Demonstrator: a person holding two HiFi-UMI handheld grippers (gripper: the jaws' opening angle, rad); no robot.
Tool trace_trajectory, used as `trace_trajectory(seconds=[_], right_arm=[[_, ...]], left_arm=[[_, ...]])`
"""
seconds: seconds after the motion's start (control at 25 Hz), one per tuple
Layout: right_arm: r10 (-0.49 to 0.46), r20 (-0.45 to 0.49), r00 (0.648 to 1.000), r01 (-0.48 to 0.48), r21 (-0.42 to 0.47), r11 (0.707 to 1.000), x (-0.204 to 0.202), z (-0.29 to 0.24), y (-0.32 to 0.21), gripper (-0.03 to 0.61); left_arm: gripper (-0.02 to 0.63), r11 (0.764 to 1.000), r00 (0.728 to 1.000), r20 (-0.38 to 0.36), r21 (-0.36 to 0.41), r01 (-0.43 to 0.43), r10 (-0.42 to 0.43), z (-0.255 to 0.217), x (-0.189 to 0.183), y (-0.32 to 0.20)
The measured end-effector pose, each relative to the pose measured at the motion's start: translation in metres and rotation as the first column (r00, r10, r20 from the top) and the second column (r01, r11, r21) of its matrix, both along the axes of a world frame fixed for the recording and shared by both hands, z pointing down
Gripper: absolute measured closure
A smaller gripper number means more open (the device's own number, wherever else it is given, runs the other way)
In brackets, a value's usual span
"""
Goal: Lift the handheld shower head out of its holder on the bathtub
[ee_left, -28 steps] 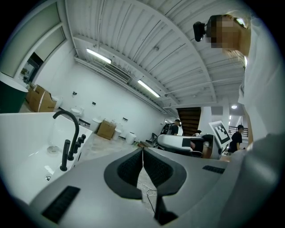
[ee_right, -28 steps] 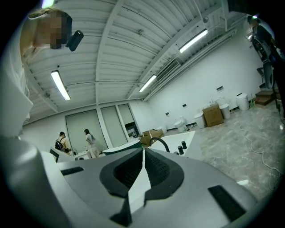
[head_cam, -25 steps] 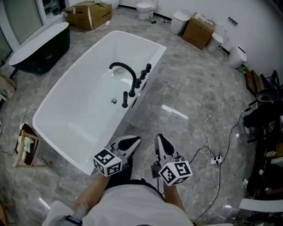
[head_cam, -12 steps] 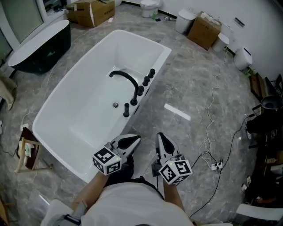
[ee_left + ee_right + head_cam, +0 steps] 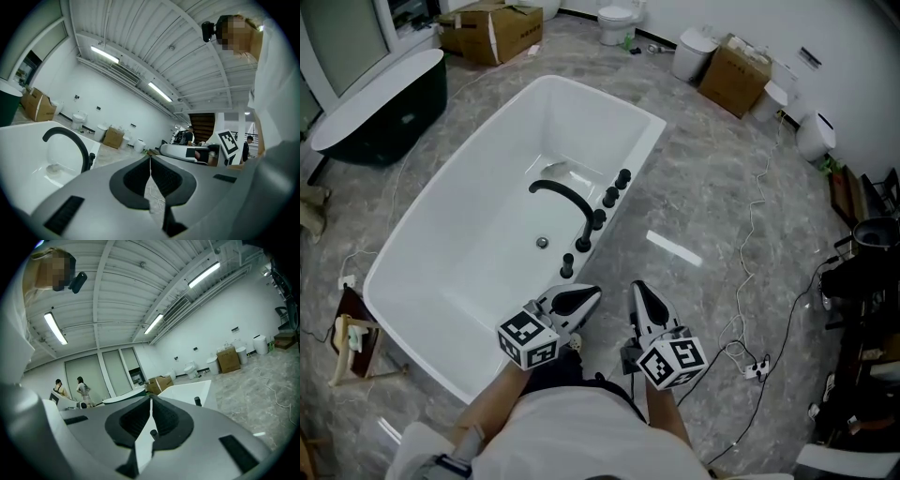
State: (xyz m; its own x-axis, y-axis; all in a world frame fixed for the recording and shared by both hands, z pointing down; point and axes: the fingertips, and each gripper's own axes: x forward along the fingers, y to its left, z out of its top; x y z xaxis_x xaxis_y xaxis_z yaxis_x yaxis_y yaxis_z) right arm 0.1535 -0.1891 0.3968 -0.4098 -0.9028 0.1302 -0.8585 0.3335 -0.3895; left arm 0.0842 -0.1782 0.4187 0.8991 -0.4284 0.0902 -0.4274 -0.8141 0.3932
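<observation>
Reaching the row of black fittings comes first. As best I can judge, the shower head [image 5: 566, 267] is the slim post at the near end of that row. It stands upright in its holder on the right rim of the white bathtub [image 5: 478, 225]. The curved faucet [image 5: 567, 199] and the knobs [image 5: 609, 197] run away from it toward one o'clock.

From the left gripper [image 5: 581, 298] the post lies at about eleven o'clock and close. From the right gripper [image 5: 640, 298] it is at ten o'clock and a little farther. The left one therefore looks better placed to take it.

To do the step well, the chosen gripper should open before it arrives and come in level with a jaw on either side of the post. It should close around the upper part and then pull straight up along the holder's line, so the head does not bind or drag its hose against the rim.

Both grippers hang over the floor just beside the tub's near corner. Their jaws are pressed together, with nothing between them and touching nothing.
</observation>
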Motion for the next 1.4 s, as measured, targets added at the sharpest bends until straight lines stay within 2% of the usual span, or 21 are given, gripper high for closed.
trace_trajectory(seconds=[0.2, 0.36, 0.56, 0.84, 1.0, 1.24, 1.4], right_arm=[[-0.030, 0.023, 0.999, 0.029, 0.030, 0.999, -0.006, -0.003, -0.016, 0.558], [-0.025, 0.030, 0.999, 0.024, 0.023, 0.999, -0.002, -0.002, -0.016, 0.558], [-0.072, 0.018, 0.997, 0.072, 0.015, 0.997, 0.004, -0.002, -0.027, 0.558], [-0.229, -0.001, 0.973, 0.229, 0.007, 0.973, -0.003, -0.011, -0.055, 0.558], [-0.345, -0.002, 0.939, 0.345, -0.016, 0.939, -0.020, -0.004, -0.068, 0.558], [-0.521, 0.033, 0.853, 0.522, -0.030, 0.852, -0.062, 0.002, -0.071, 0.558], [-0.602, 0.036, 0.797, 0.603, -0.042, 0.796, -0.087, 0.007, -0.066, 0.558]], left_arm=[[0.601, 1.000, 1.000, -0.017, -0.011, 0.015, -0.015, 0.004, -0.004, -0.018], [0.601, 1.000, 1.000, -0.017, -0.013, 0.019, -0.019, 0.006, 0.001, -0.019], [0.601, 0.999, 0.999, -0.023, -0.003, 0.046, -0.046, 0.003, 0.013, -0.032], [0.601, 0.980, 0.979, -0.042, 0.000, 0.201, -0.201, -0.008, 0.008, -0.057], [0.601, 0.947, 0.947, -0.031, -0.017, 0.321, -0.321, -0.003, -0.010, -0.060], [0.601, 0.861, 0.862, 0.000, -0.051, 0.506, -0.506, 0.010, -0.047, -0.050], [0.601, 0.809, 0.811, 0.010, -0.057, 0.585, -0.585, 0.012, -0.068, -0.042]])
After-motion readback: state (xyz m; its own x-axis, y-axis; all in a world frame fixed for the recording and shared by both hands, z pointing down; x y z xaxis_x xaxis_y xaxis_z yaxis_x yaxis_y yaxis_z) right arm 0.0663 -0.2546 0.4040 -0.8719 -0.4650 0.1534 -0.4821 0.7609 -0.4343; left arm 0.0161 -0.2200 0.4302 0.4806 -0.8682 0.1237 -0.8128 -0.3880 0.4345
